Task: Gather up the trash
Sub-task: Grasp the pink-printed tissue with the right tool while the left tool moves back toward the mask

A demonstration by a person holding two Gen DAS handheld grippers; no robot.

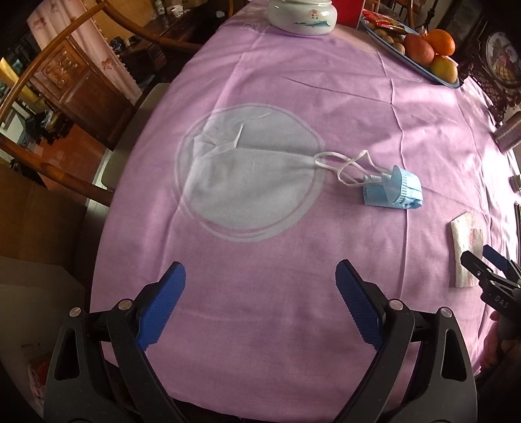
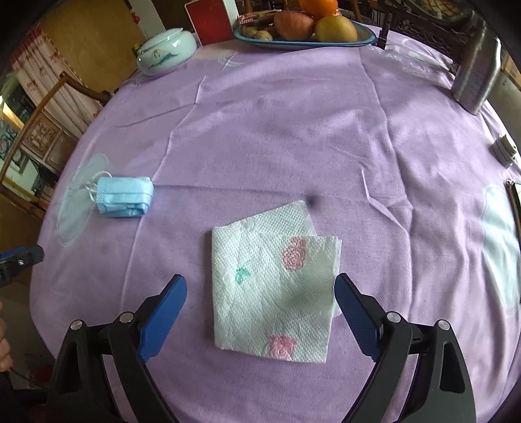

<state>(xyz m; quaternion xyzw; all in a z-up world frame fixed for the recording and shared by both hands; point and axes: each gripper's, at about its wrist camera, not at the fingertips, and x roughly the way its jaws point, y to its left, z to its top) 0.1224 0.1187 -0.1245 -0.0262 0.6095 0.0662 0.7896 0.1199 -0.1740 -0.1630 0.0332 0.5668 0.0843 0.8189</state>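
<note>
A folded blue face mask (image 1: 392, 190) with white ear loops lies on the purple tablecloth (image 1: 293, 107), ahead and to the right of my left gripper (image 1: 260, 276), which is open and holds nothing. A white paper napkin (image 2: 273, 286) printed with pink roses lies flat between the open fingers of my right gripper (image 2: 260, 289); the pads do not touch it. The mask (image 2: 125, 197) also shows at the left of the right wrist view. The napkin (image 1: 464, 250) and the right gripper's fingertips (image 1: 478, 263) appear at the right edge of the left wrist view.
A white ceramic jar (image 1: 301, 14) and a blue tray of fruit and nuts (image 2: 304, 29) stand at the table's far side, with a red card (image 2: 211, 21) behind. A grey box (image 2: 477, 78) sits at the right edge. Wooden chairs (image 1: 49, 81) stand on the left.
</note>
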